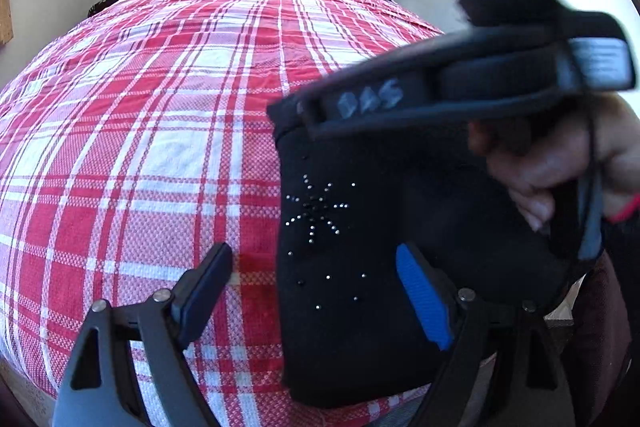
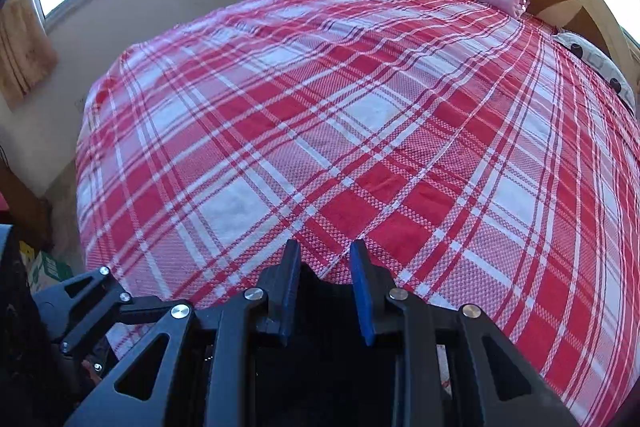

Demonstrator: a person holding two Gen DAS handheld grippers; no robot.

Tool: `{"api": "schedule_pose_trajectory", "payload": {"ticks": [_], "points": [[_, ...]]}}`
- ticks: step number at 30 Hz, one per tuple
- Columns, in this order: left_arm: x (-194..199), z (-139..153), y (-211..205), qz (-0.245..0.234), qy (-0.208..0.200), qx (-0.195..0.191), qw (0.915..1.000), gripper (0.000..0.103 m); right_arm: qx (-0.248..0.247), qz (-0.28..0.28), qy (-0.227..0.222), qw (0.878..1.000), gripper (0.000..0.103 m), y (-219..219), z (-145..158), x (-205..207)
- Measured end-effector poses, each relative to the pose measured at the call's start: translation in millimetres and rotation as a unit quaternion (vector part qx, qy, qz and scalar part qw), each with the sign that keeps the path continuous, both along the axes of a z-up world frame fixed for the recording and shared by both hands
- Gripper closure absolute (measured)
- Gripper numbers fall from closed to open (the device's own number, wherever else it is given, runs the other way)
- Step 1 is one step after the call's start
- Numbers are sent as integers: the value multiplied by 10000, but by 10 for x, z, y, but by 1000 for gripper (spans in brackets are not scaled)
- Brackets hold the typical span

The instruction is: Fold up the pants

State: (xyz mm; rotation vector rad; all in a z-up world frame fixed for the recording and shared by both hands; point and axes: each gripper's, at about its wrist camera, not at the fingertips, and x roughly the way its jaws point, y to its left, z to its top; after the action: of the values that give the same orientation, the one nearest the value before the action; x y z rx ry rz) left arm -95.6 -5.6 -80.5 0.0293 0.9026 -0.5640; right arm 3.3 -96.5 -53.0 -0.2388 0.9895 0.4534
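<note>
The black pants (image 1: 360,267) hang as a folded dark panel at the near edge of the bed (image 1: 160,107), their long axis running up and down in the left wrist view, the top edge up by the right tool and the lower edge close to the bedspread. The cloth is plain black with small shiny studs set in a starburst and a few loose dots below it. The right-hand part of the pants is lost behind a hand (image 1: 560,163) and the blurred body of the right tool (image 1: 304,111), so their full shape cannot be made out.

In the right wrist view the right tool (image 2: 325,251) has its blue pads close together, with dark cloth bunched low between the fingers; it appears to grip the pants (image 2: 320,287) there.

The left tool (image 1: 316,267) stands wide open, one finger over the red and white plaid, the other in front of the black cloth, gripping nothing.
</note>
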Motion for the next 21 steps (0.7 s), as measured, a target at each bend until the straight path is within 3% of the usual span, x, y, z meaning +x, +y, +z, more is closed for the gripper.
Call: {"api": "schedule_pose_trajectory", "payload": {"ticks": [3, 8, 12, 13, 16, 18, 21], "points": [[1, -3, -7, -23, -10, 22, 10000, 19, -400, -22, 412, 9983, 76, -10, -210, 98], [-72, 13, -42, -135, -97, 89, 9998, 30, -367, -392, 623, 9966, 76, -33, -346, 295], [-148, 34, -79, -225, -77, -4, 9997, 51, -401, -423, 748, 9955, 77, -12, -382, 358], [-200, 47, -110, -268, -157, 35, 9995, 60, -348, -493, 749, 9954, 77, -26, -389, 362], [-370, 75, -218, -359, -456, 243, 9980, 74, -189, -811, 490, 9953, 77, -35, -376, 322], [-462, 74, -271, -385, -626, 377, 9966, 74, -105, -953, 221, 9951, 77, -48, -377, 287], [-470, 78, -249, -376, -525, 300, 9975, 74, 139, -1369, 131, 9904, 77, -168, -347, 318]]}}
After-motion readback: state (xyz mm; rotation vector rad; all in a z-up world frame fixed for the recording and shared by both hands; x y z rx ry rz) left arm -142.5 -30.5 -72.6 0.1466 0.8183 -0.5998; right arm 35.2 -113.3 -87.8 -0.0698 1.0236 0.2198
